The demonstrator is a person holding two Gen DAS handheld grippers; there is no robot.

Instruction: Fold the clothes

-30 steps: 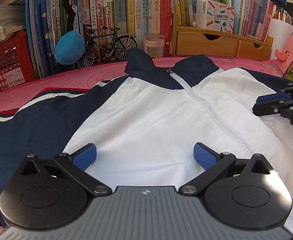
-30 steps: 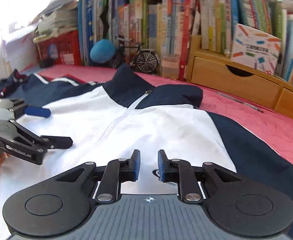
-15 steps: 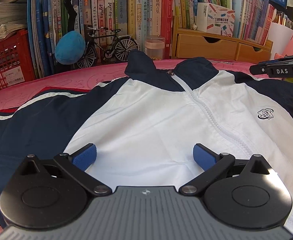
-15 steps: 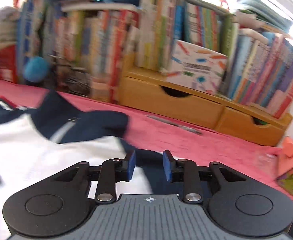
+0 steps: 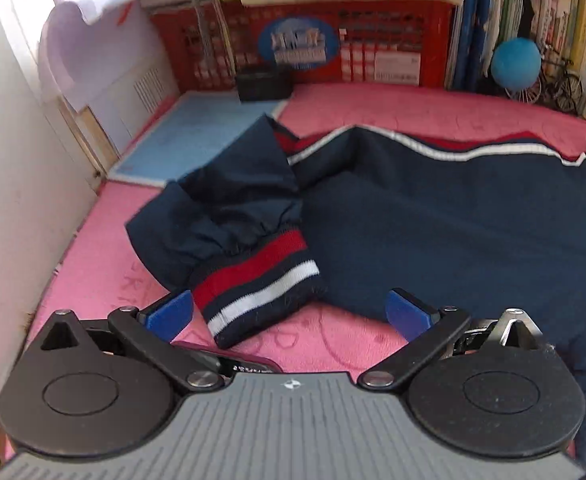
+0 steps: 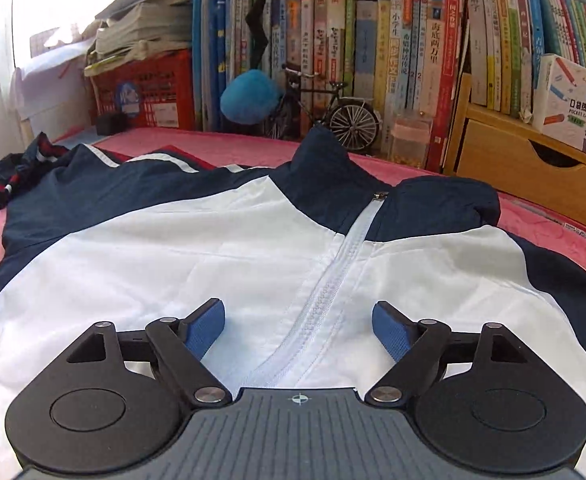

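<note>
A navy and white zip jacket (image 6: 221, 248) lies front up on the pink bed cover (image 6: 229, 152). Its white zipper (image 6: 345, 256) runs down the middle of the chest. My right gripper (image 6: 298, 330) is open and empty, low over the chest with the zipper between its jaws. In the left wrist view the jacket's navy sleeve (image 5: 433, 216) lies spread, ending in a striped red, white and navy cuff (image 5: 257, 280). My left gripper (image 5: 289, 314) is open and empty, with the cuff's end between its jaws.
Books, a red crate (image 5: 333, 52), a blue plush ball (image 6: 251, 96), a model bicycle (image 6: 333, 112) and wooden drawers (image 6: 533, 168) line the back. A white wall (image 5: 9, 200) and a blue mat (image 5: 197, 136) lie left of the sleeve. A dark flat object (image 5: 229, 360) lies under the left gripper.
My left gripper has swung left from the jacket's chest to the sleeve cuff. My right gripper has opened from nearly shut and swung back over the zipper.
</note>
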